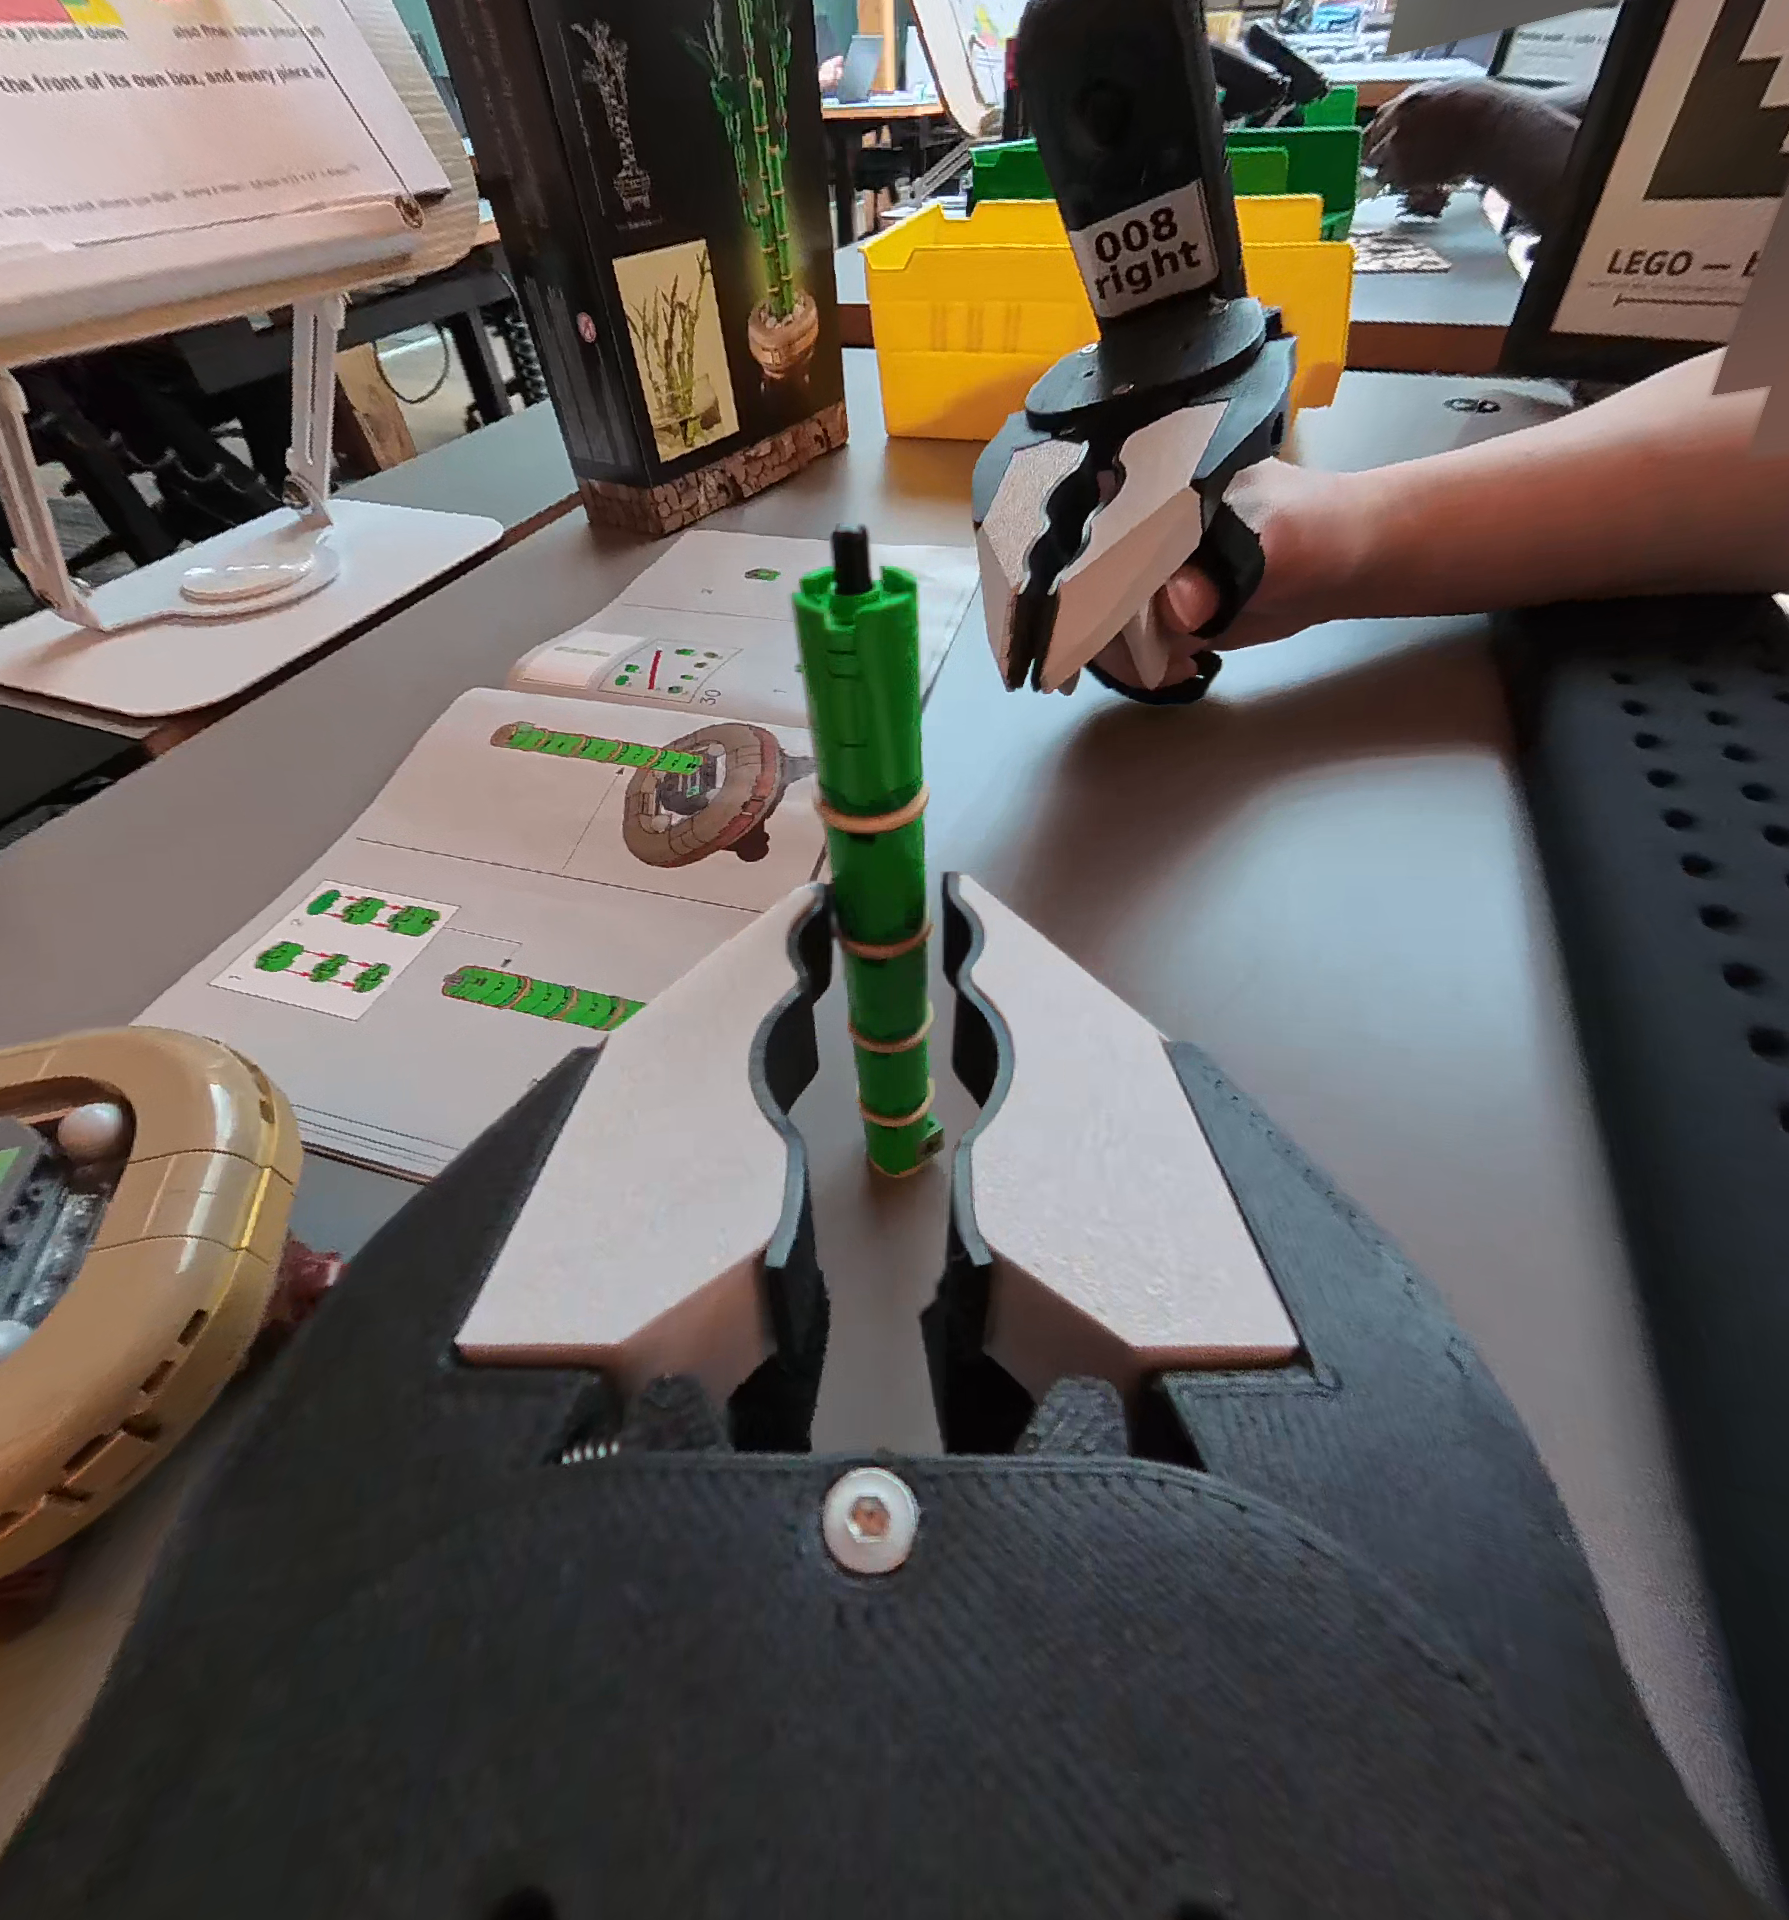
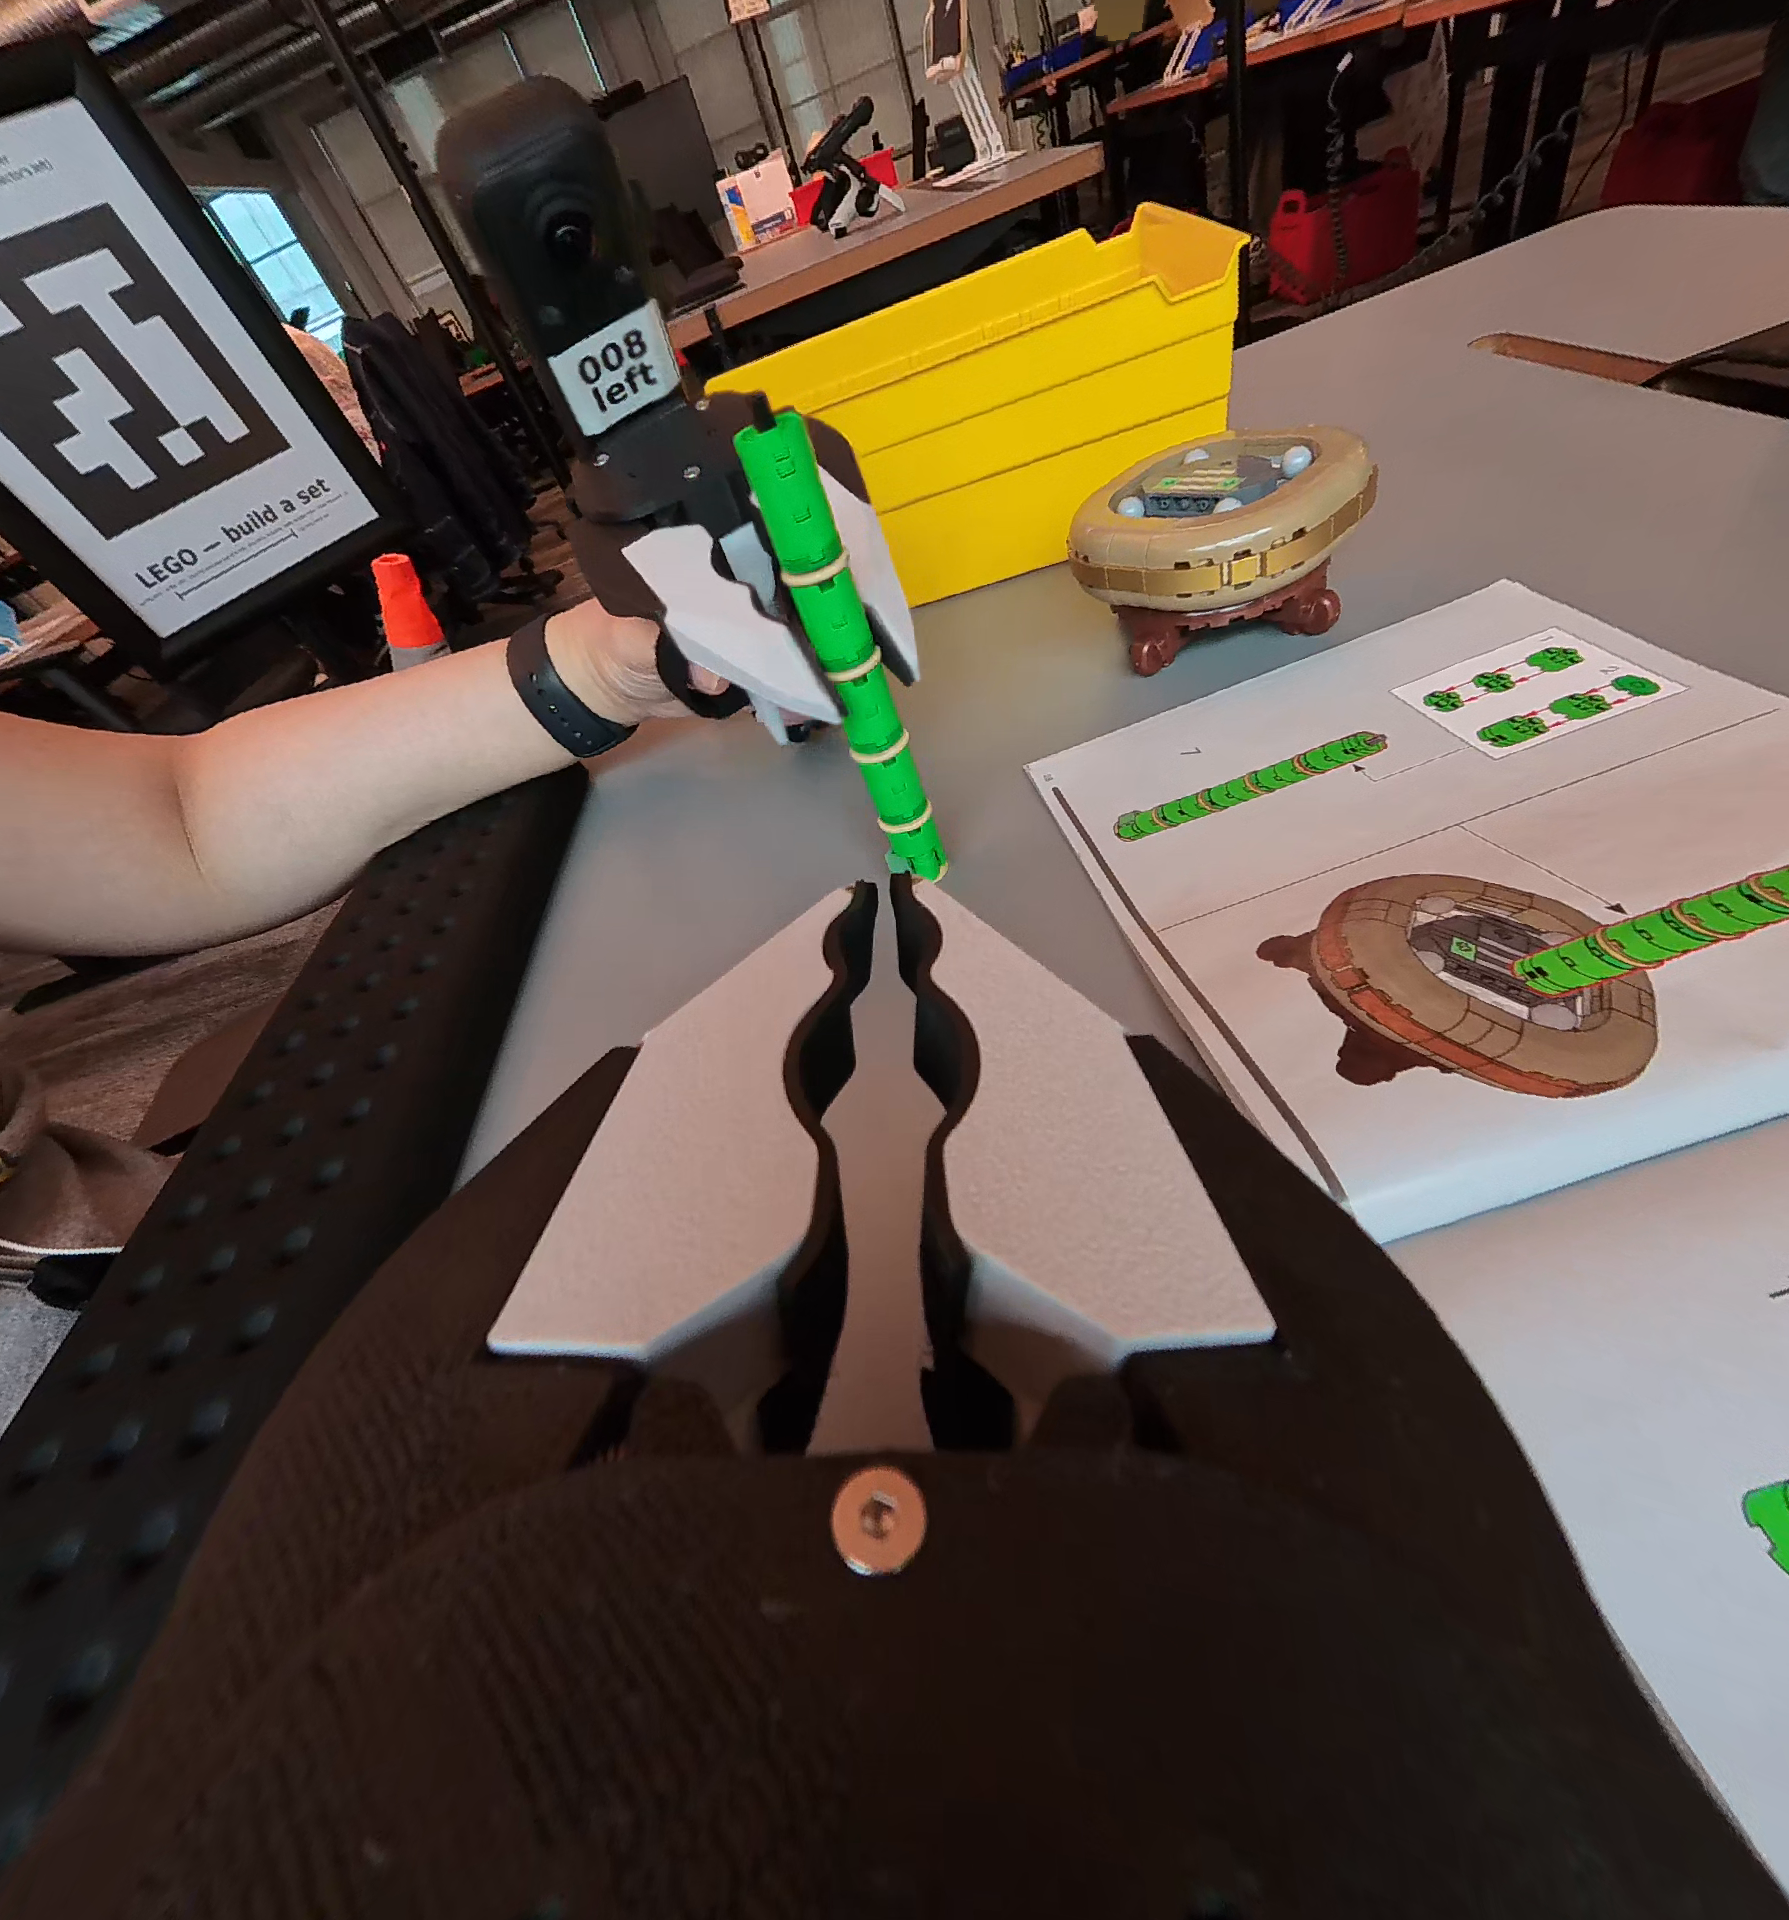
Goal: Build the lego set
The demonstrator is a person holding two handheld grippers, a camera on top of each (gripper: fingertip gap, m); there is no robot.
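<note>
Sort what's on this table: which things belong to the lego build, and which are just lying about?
Part of the build:
- green bamboo stalk, between the left gripper fingers
- tan pot base
- open instruction booklet
- right gripper, empty

Lying about:
- yellow bin
- set box
- white document stand
- orange cone

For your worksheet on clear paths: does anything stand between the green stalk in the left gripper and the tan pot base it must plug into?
Nothing visible does. The left gripper holds the stalk upright over bare table. The pot base sits apart, beside the yellow bin, its top open. The right gripper is near the stalk's foot, on the other side.
</note>
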